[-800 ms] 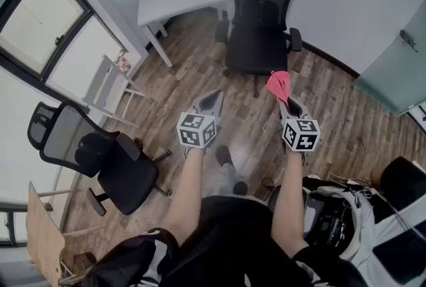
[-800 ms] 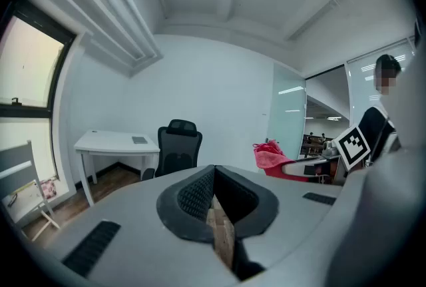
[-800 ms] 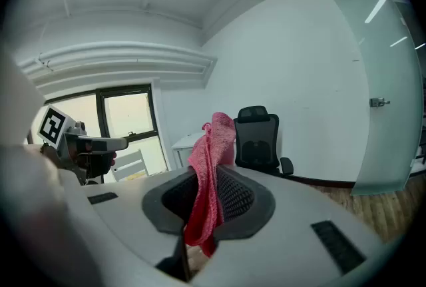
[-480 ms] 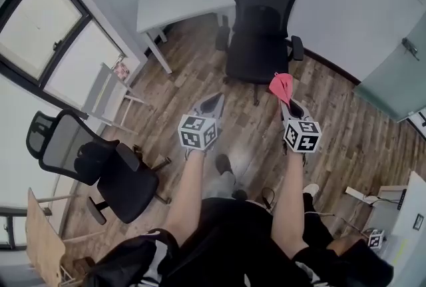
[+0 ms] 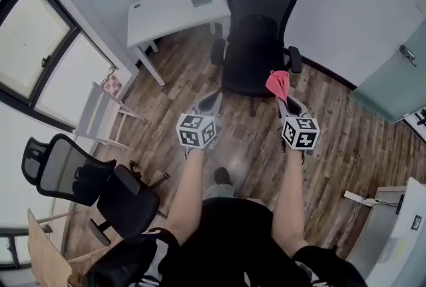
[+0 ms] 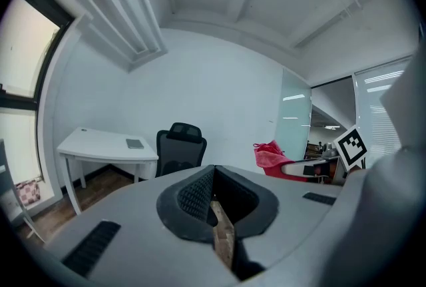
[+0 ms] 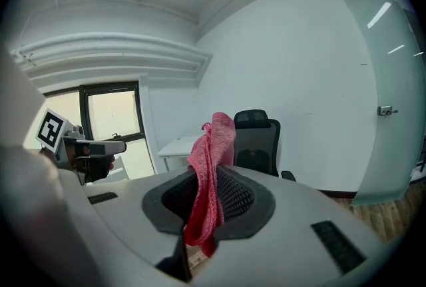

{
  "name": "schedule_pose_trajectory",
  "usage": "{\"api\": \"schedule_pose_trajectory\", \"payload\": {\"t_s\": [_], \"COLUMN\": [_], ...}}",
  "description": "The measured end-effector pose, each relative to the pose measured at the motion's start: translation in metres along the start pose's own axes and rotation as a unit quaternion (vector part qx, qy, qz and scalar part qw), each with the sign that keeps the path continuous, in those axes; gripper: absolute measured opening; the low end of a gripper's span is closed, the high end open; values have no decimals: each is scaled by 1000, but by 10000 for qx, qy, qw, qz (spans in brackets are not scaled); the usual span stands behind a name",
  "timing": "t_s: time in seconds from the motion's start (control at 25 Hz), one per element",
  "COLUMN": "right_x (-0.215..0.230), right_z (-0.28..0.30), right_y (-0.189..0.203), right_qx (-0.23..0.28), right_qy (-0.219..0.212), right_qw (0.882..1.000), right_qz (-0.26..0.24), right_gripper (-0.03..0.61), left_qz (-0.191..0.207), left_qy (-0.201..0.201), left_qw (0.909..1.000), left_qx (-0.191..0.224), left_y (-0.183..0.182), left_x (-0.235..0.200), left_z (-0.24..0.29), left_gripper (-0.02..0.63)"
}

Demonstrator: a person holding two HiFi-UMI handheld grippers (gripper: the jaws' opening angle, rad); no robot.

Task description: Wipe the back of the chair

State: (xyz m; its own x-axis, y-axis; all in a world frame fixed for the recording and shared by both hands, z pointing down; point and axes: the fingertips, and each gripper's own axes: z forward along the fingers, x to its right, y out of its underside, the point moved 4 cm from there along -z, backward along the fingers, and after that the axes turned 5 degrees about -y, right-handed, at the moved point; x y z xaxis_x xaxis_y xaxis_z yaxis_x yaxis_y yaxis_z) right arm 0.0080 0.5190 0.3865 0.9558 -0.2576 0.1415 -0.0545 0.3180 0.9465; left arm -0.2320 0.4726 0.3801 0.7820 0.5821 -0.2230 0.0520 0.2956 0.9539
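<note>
Chair (image 5: pixel 256 32) stands by the far wall, facing the person, well apart from both grippers. Right gripper (image 7: pixel 200 212) pinches a pink cloth (image 7: pixel 212 159) between its jaws (its top pokes up past them). Left gripper (image 6: pixel 216 209) has its jaws closed on nothing. Both are held side by side. Desk (image 5: pixel 173 6) stands left of the chair.

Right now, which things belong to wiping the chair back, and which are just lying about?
Job: black chair ahead; pink cloth, clamped in the right gripper.
Lying about: white desk; second black chair; white folding chair.
</note>
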Motion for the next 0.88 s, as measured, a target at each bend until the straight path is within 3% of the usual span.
{"api": "schedule_pose_trajectory", "payload": {"t_s": [0.36,0.88], "right_x": [5,12], "right_z": [38,117], "right_y": [-7,-20], "right_qx": [-146,-256], "right_qy": [155,-135], "right_qw": [9998,9995], "right_qz": [8,-85], "right_gripper": [74,74], "left_qz": [53,-118], "left_qy": [123,-513], "left_qw": [9999,9986], "left_qx": [59,15], "left_y": [-11,-18], "left_x": [-22,-96], "left_z": [24,41], "left_gripper": [25,26]}}
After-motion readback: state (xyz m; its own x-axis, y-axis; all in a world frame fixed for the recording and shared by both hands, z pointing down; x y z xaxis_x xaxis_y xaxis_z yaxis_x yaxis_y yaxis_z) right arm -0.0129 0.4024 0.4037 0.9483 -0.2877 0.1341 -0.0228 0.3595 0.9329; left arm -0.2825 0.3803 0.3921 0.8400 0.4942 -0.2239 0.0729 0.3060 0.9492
